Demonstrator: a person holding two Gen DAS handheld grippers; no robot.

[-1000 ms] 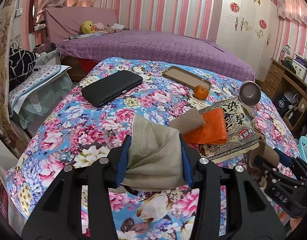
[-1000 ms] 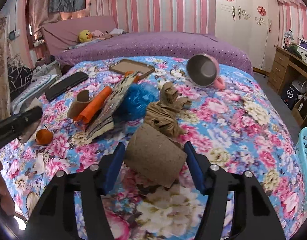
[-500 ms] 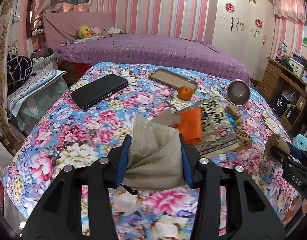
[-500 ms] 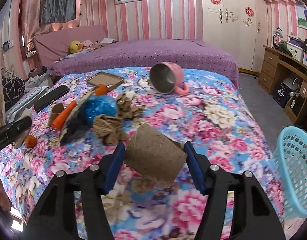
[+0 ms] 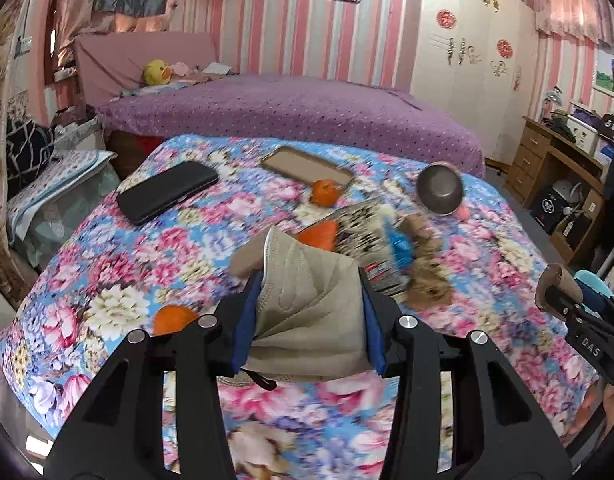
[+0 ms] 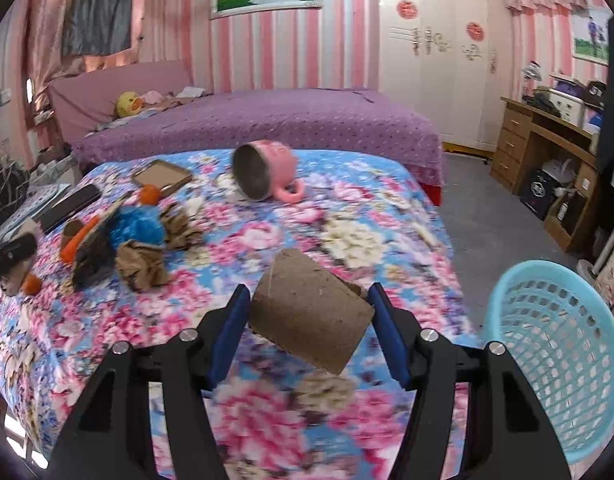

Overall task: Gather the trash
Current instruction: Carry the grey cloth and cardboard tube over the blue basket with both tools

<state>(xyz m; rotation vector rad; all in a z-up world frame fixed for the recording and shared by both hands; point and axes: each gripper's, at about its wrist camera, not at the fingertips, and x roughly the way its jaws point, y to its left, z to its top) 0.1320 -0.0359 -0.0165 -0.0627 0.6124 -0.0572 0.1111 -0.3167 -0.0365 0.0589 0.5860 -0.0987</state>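
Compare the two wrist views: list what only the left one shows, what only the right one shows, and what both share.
Only the left wrist view: the left hand-held gripper clamped on a beige face mask, with its jaws in front.

Only the right wrist view: the right hand-held gripper's jaws clamped on a cardboard tube, and the whole blue mesh basket beside the bed.

Both: the floral bedspread, the tipped pink mug, the black case and the crumpled brown paper.

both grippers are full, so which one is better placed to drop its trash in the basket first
Right. The right gripper, holding the cardboard roll, has the blue basket just beside it. The left gripper, holding a face mask, looks farther away.
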